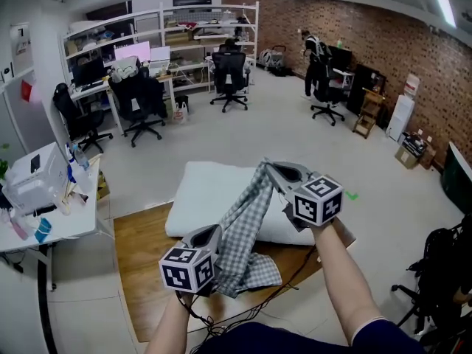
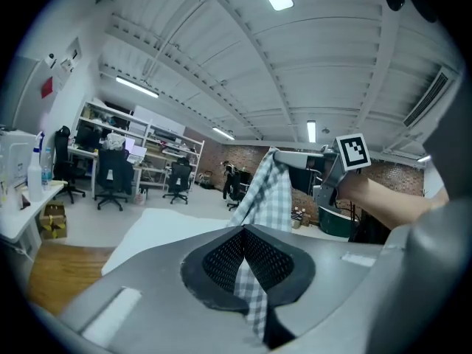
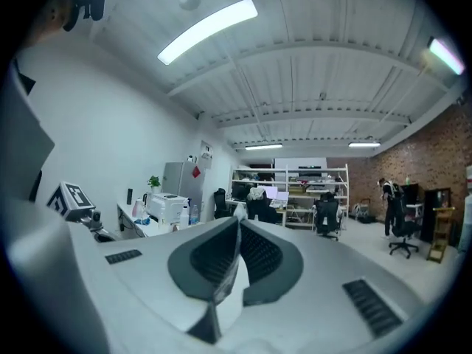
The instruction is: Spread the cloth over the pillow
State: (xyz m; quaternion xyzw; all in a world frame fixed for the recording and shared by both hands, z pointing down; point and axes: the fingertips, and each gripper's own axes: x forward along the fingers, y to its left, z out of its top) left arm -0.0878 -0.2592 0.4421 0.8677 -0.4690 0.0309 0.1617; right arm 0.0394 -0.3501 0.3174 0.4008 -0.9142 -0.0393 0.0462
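Observation:
A grey-and-white checked cloth (image 1: pixel 243 234) hangs in the air between my two grippers, above the near edge of a white pillow (image 1: pixel 214 194). My left gripper (image 1: pixel 212 232) is low at the left and shut on the cloth's lower part; the cloth (image 2: pixel 254 286) shows pinched between its pads. Higher and to the right, my right gripper (image 1: pixel 270 168) is shut on a top corner, and a strip of the cloth (image 3: pixel 225 275) sits in its jaws. The left gripper view shows the cloth rising to the right gripper (image 2: pixel 284 153), with the pillow (image 2: pixel 158 231) beyond. A bunched fold lies near the pillow's front.
The pillow rests on a wooden platform (image 1: pixel 140 253) on the pale floor. A white table (image 1: pixel 44 220) with a printer and bottles stands at the left. Black cables (image 1: pixel 243 316) trail near my feet. Office chairs (image 1: pixel 140 105), desks and shelves fill the back; a backpack (image 1: pixel 442 260) sits at the right.

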